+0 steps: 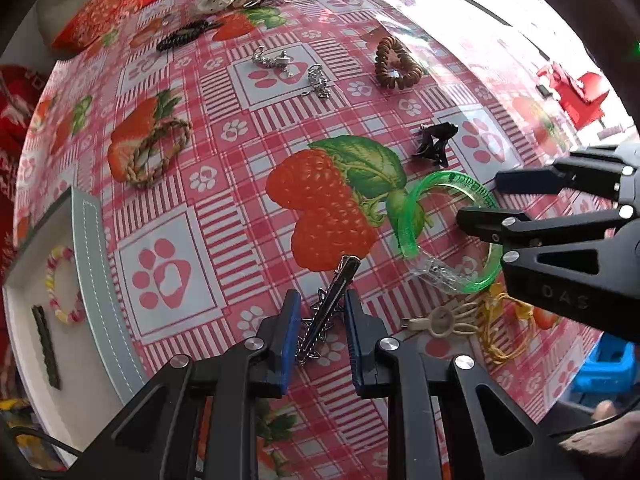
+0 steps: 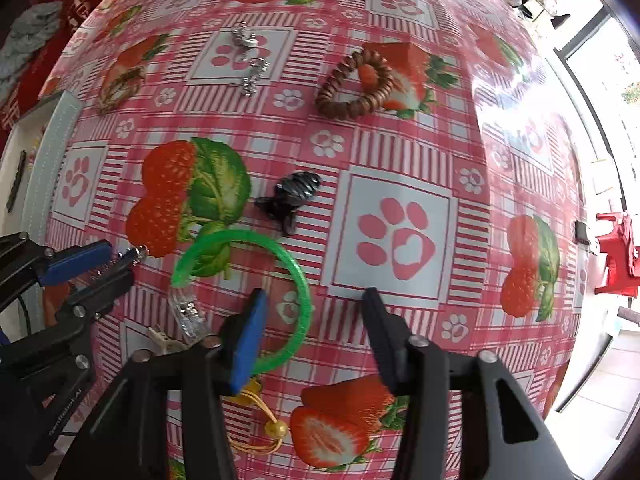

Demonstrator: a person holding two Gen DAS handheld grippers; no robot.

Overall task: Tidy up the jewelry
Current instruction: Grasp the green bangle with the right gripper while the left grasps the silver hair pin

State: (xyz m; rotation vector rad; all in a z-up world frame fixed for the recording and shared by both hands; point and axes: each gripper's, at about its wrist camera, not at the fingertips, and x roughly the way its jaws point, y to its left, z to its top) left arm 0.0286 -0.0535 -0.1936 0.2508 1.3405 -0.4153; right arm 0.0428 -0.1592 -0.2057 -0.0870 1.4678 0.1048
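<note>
Jewelry lies scattered over the strawberry tablecloth (image 1: 224, 184). The left gripper (image 1: 322, 316) has narrowed around a silver hair clip (image 1: 332, 304); whether its pads press it I cannot tell. The right gripper (image 2: 316, 320) stands half wide astride the rim of the green bangle (image 2: 296, 280), its blue pad (image 2: 248, 340) inside the ring, not pressing. A black claw clip (image 2: 292, 200) lies just beyond the bangle, yellow cord (image 2: 260, 424) just beside it. The white tray (image 1: 24, 320) at the table's left edge holds a pastel bracelet (image 1: 60, 288) and a dark bar clip (image 1: 46, 344), with bare floor between them
</note>
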